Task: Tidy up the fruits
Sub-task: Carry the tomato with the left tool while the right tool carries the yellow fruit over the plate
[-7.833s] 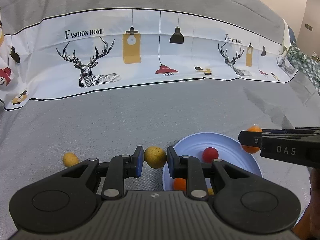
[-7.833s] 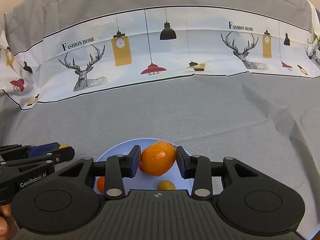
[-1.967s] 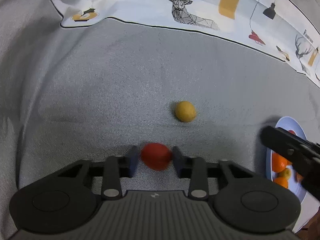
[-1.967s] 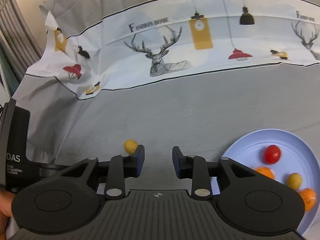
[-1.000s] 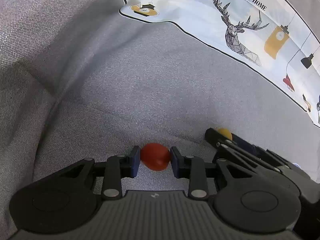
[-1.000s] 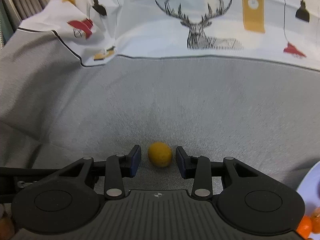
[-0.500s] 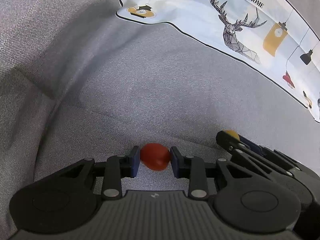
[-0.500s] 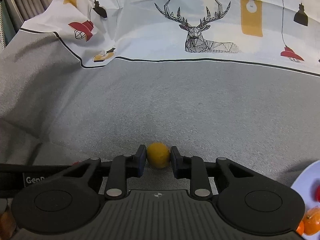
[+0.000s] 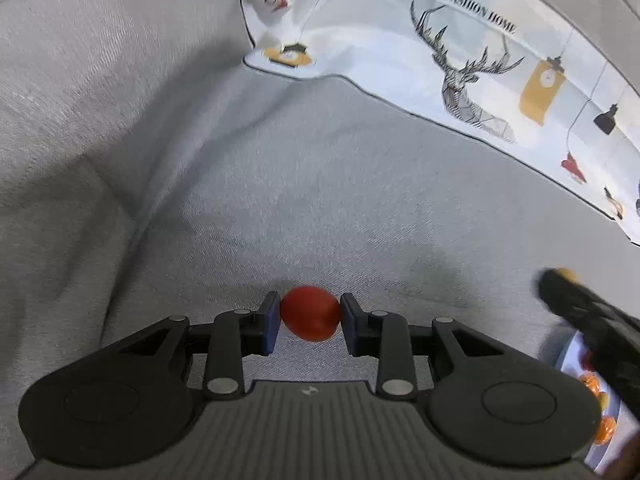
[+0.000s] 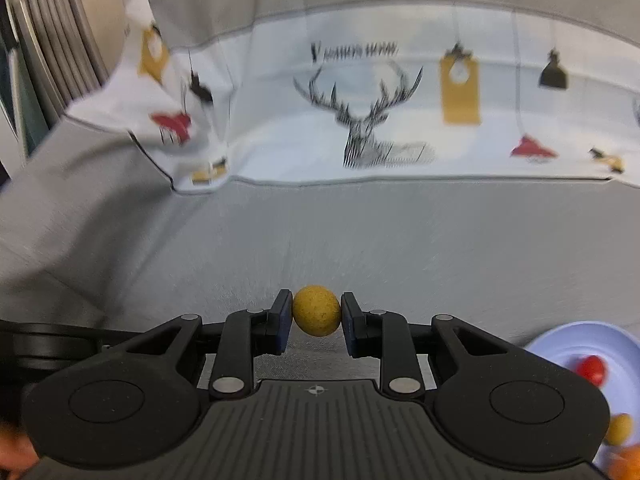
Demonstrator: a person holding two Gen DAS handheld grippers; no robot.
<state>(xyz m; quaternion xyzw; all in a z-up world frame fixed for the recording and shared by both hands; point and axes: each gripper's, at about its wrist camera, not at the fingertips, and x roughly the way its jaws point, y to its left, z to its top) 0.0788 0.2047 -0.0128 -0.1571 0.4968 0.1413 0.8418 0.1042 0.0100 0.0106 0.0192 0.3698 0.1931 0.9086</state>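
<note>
The left gripper (image 9: 310,314) pinches a smooth red oval tomato (image 9: 311,312); the right gripper (image 10: 316,312) pinches a round, matte, speckled yellow fruit (image 10: 316,310).

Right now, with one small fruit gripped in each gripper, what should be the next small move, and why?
Probably carry the round yellow fruit, clamped in the right gripper, rightward over the pale blue plate: other fruits already lie there, and the plate is close.

Home: bed, deer-print sheet (image 10: 376,120), radiator (image 10: 52,40).
</note>
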